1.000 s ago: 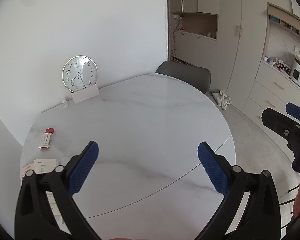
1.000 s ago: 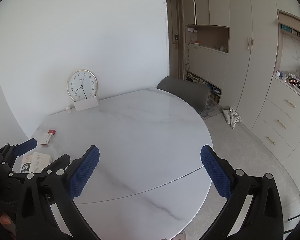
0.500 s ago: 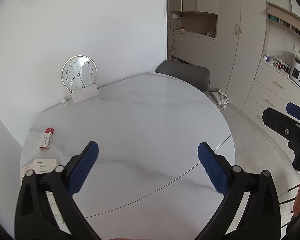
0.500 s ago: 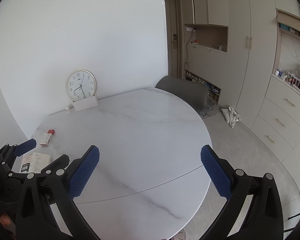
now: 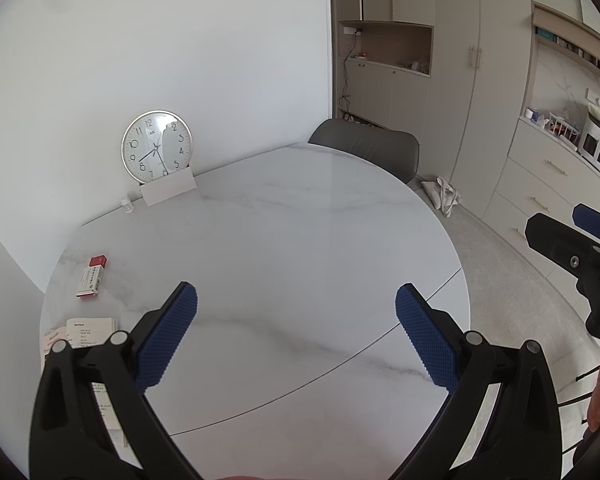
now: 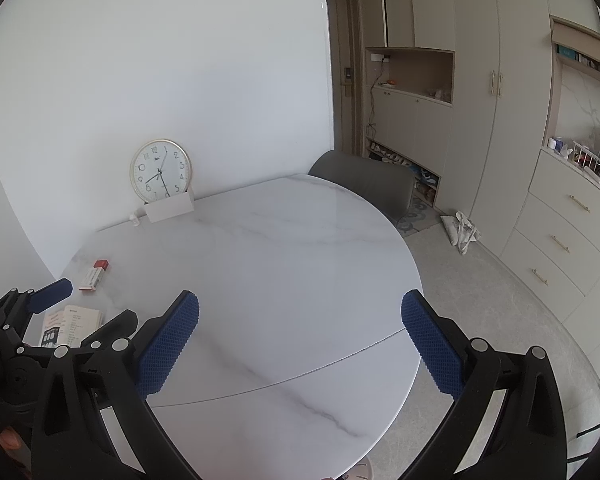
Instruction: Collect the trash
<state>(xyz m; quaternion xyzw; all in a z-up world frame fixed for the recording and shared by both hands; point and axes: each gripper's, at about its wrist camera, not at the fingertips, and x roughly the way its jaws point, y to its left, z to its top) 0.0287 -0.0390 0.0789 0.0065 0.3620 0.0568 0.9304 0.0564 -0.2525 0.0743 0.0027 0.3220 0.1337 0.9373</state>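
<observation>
Over the round marble table (image 5: 300,240), from the left wrist view, the left gripper (image 5: 296,316) hangs with its blue pads spread wide, holding nothing; the likely trash, a small red-and-white box (image 5: 93,277) and some printed leaflets (image 5: 88,330), lies off to its left near the table edge, well apart from the clock (image 5: 156,152) propped against the wall. From the right wrist view, the right gripper (image 6: 300,322) is likewise splayed and empty, the box (image 6: 95,276) and leaflets (image 6: 72,322) sitting beyond the other tool. I'd swing the left one over, come down flat astride the box's narrow sides, and pinch gently; the thin leaflets look harder to lift off the smooth stone
</observation>
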